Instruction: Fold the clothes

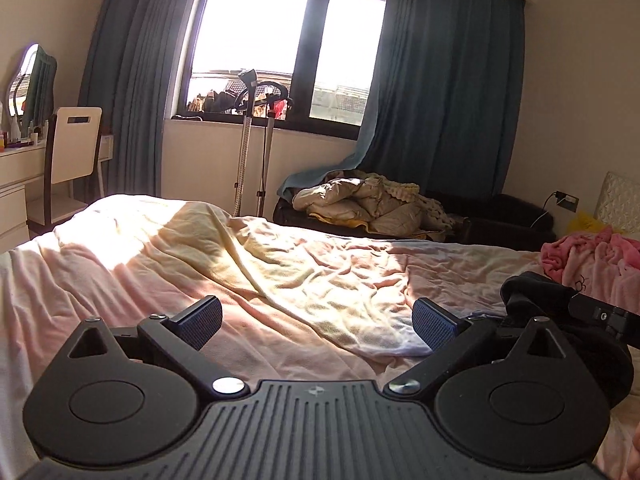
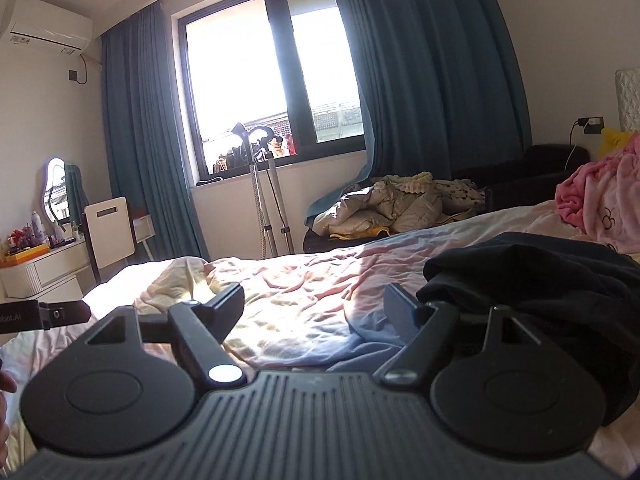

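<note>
While both grippers hover low over the bed (image 1: 120, 280), neither holds anything: the left gripper (image 1: 316, 322) has its jaws spread wide over bare wrinkled sheet, and the right gripper (image 2: 314, 312) stands open too, a little narrower, with only sheet between its fingers. Just to the right of the right gripper's right finger lies a black garment (image 2: 540, 280), bunched in a heap on the near right part of the bed; the left view catches only a dark edge of it behind the other gripper's arm. A cream blanket (image 1: 248, 252) lies rumpled across the sunlit middle of the bed, seen in full from the left view. Farther right, near the headboard, sits a pink blanket (image 2: 600, 204). Beyond the bed, a pile of beige bedding (image 1: 372, 200) rests on a dark low couch under the window (image 1: 280, 40), with a garment steamer (image 1: 250, 120) to its left. Only the right view shows the air conditioner (image 2: 44, 24) high on the far left wall.
</note>
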The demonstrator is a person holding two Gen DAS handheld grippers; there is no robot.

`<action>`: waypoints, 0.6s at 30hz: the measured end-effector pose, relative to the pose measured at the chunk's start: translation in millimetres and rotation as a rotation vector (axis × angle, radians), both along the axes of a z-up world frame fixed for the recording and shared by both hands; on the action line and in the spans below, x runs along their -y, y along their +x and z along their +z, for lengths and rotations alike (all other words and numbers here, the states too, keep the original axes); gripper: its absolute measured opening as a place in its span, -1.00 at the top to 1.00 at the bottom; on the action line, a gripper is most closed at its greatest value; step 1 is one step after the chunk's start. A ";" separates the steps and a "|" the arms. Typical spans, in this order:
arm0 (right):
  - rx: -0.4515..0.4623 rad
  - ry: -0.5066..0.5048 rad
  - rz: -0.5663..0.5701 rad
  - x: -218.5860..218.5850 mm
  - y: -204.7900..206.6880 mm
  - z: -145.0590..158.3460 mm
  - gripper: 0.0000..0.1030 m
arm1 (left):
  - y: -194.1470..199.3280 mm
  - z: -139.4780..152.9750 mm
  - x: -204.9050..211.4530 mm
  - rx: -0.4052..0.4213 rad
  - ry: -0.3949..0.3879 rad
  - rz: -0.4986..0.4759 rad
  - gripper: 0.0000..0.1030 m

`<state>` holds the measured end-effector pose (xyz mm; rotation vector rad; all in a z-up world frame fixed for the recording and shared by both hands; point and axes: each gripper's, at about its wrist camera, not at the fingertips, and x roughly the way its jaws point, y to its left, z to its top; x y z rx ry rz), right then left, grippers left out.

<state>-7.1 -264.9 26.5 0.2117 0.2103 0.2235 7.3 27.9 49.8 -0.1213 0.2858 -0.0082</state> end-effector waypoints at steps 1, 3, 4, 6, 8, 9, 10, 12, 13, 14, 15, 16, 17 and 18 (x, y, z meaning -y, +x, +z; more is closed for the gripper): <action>-0.004 0.005 -0.004 1.0 3.2 -1.9 -0.51 | -1.9 2.8 1.3 0.014 0.013 -0.004 -0.99; 0.000 -0.014 -0.010 -1.4 6.1 -2.7 -0.51 | -2.2 3.1 4.0 0.028 0.040 0.012 -0.99; 0.008 -0.031 -0.013 -4.0 7.5 -3.6 -0.52 | -2.5 2.3 5.2 0.031 0.053 0.019 -0.99; 0.008 -0.023 -0.001 -6.5 8.9 -4.9 -0.58 | -2.3 0.7 6.7 0.023 0.071 0.025 -0.99; 0.002 -0.013 0.012 -8.2 10.9 -7.9 -0.61 | -1.4 1.2 8.4 0.011 0.081 0.032 -0.99; -0.003 -0.023 0.015 -10.0 12.4 -10.2 -0.62 | 1.1 0.3 9.4 0.007 0.085 0.032 -0.99; -0.008 -0.034 0.014 -11.5 13.8 -12.3 -0.62 | 2.5 -0.3 10.8 0.007 0.092 0.031 -0.99; -0.018 -0.051 0.013 -13.4 16.5 -16.9 -0.62 | 3.9 -1.9 14.8 0.012 0.115 0.032 -0.99; -0.026 -0.048 0.013 -13.2 18.2 -18.7 -0.62 | 4.6 -2.9 16.9 0.014 0.128 0.031 -0.99; -0.033 -0.044 0.013 -12.9 19.9 -20.3 -0.62 | 5.1 -3.7 18.5 0.012 0.135 0.028 -0.99; -0.042 -0.037 0.017 -12.4 21.9 -21.9 -0.62 | 5.7 -4.4 20.0 0.011 0.140 0.024 -0.99; -0.051 -0.029 0.021 -11.8 24.0 -23.4 -0.62 | 5.9 -4.9 20.6 0.010 0.138 0.021 -0.99; -0.055 -0.021 0.027 -10.9 24.7 -24.2 -0.62 | 5.9 -4.8 20.3 0.012 0.127 0.013 -0.99; -0.057 -0.013 0.032 -10.1 24.7 -24.5 -0.62 | 4.9 -3.7 20.6 0.013 0.119 0.006 -0.99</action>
